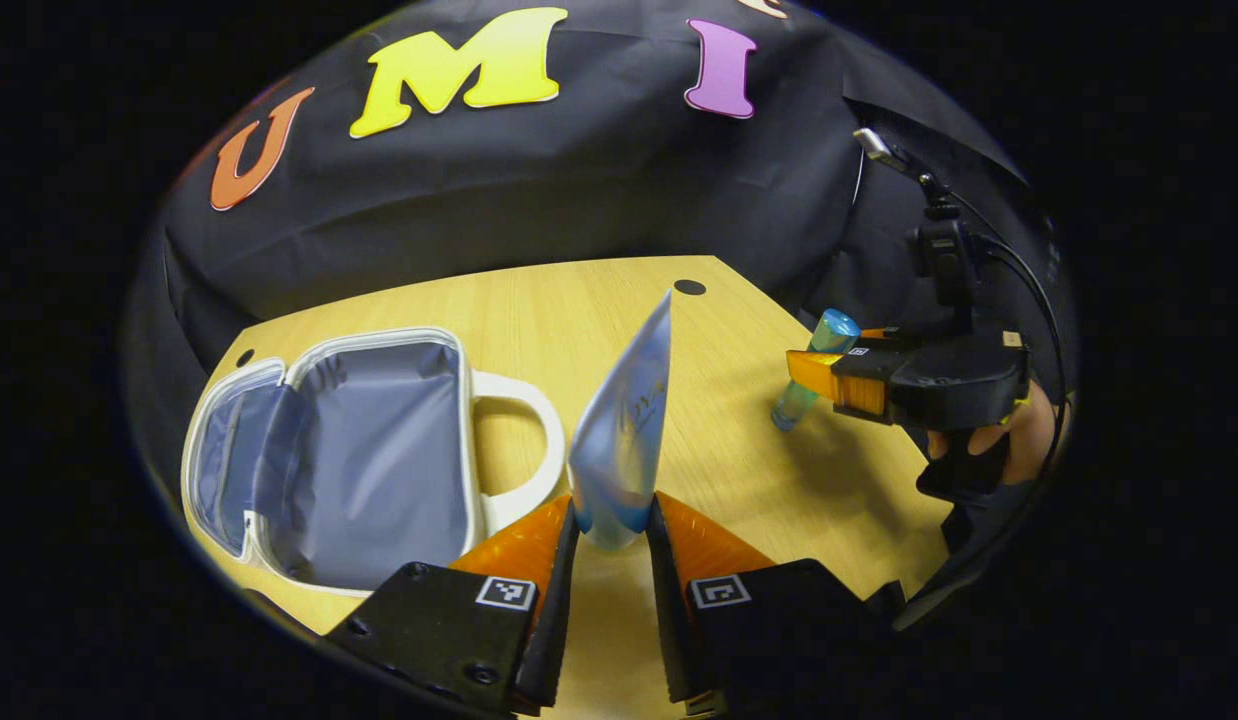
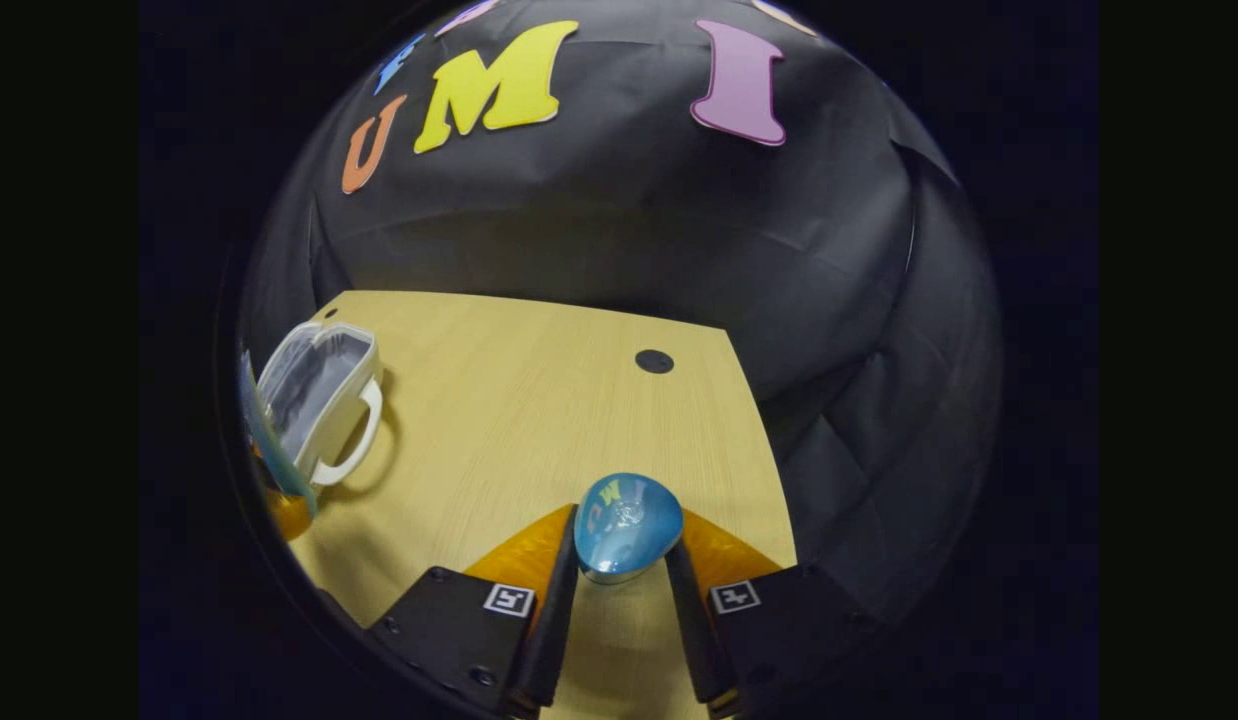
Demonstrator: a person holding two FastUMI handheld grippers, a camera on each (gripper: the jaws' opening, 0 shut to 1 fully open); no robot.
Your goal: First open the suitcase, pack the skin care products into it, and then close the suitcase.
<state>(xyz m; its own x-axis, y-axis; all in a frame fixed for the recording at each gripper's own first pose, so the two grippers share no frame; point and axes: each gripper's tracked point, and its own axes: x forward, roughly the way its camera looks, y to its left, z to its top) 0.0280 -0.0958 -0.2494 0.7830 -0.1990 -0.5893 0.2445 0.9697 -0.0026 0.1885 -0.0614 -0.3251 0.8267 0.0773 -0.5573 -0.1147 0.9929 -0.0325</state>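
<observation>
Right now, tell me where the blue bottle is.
In the left gripper view the blue bottle is far right, clamped in the right gripper above the table, well right of the open suitcase.

White-trimmed grey suitcase [image 1: 359,460], blue tube [image 1: 624,430]

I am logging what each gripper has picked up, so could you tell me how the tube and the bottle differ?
The tube is flat, pale blue and tapers to a thin sealed edge; the bottle is round, translucent and blue-capped. The tube stands upright in the left gripper; the bottle is tilted in the right gripper, seen cap-on there. The tube is nearer the open suitcase. Both are clamped above the table, unpacked.
</observation>
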